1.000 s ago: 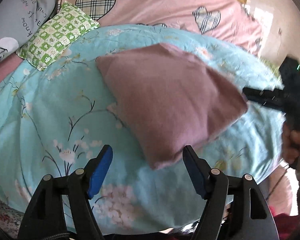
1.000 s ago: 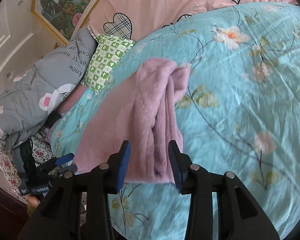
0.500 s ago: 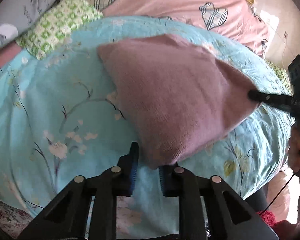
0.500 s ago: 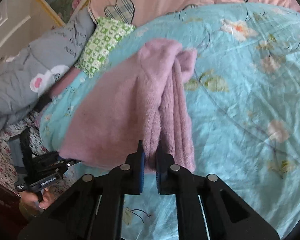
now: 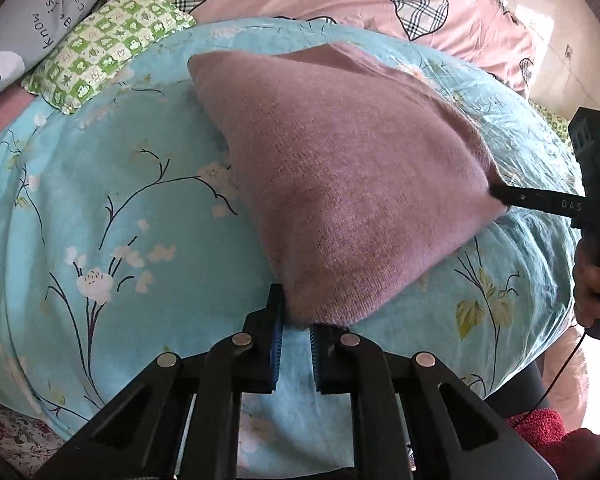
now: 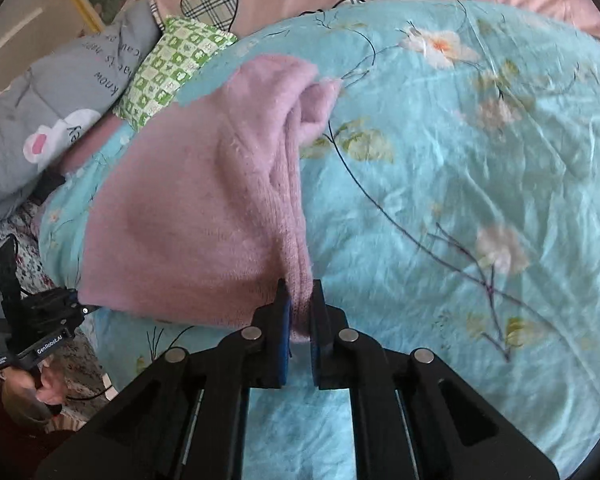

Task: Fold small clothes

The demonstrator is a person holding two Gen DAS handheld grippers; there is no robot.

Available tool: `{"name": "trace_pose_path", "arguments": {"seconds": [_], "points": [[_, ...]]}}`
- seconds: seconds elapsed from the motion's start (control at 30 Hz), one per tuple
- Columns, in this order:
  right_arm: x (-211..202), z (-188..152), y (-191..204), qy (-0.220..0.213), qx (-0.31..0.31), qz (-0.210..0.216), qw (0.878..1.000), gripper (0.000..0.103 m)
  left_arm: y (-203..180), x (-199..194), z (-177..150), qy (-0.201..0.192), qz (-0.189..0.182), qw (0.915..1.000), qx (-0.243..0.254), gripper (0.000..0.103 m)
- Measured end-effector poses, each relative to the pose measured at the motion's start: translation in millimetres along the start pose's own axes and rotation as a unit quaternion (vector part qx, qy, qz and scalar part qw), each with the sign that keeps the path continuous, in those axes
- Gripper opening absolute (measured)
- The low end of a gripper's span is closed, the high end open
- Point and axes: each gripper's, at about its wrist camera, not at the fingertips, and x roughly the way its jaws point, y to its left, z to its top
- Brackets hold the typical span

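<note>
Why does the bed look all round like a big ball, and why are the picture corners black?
Left wrist view: the fisheye lens bulges the blue flowery quilt and leaves dark corners; the purple sweater looks sharp, and daylight washes out the right edge. Right wrist view: same bulge and black rim; the quilt's flowers look a bit soft, and the sweater's far edge looks jagged.

The right gripper (image 6: 299, 308) is pinching the pink knit garment's (image 6: 188, 216) folded corner. The left gripper (image 6: 74, 304) appears to be gripping its far corner above the blue floral quilt (image 6: 440, 184).
</note>
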Motion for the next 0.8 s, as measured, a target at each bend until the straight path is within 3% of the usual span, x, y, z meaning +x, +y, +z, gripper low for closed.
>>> {"name": "trace_pose_path", "arguments": {"seconds": [0.1,0.2,0.27,0.3,0.43,0.63,0.8], "points": [[-4,0,4,0.003,-0.009,-0.006,1.000,0.009,4,-2,1,0.003,-0.008,1.0000,0.001,0.017],[-10,0,1,0.003,0.007,0.013,1.000,0.016,9,-12,-2,0.005,-0.039,0.9992,-0.002,0.022],[-15,1,-3,0.000,0.020,0.012,1.000,0.044,14,-24,-6,0.000,-0.062,0.9981,-0.009,0.026],[-21,0,-5,-0.006,0.024,0.011,1.000,0.048,17,-29,-6,-0.003,-0.066,0.9977,-0.013,0.030],[-42,3,-6,-0.038,0.038,0.033,0.998,0.048,33,-52,3,-0.027,-0.075,0.9962,-0.034,0.036],[-58,40,28,-0.097,0.008,0.075,0.992,0.047,41,-53,55,-0.066,-0.084,0.9924,-0.061,0.036],[-20,80,65,-0.075,-0.031,0.098,0.992,0.036,28,-25,98,-0.080,-0.117,0.9882,-0.057,0.033]]}}
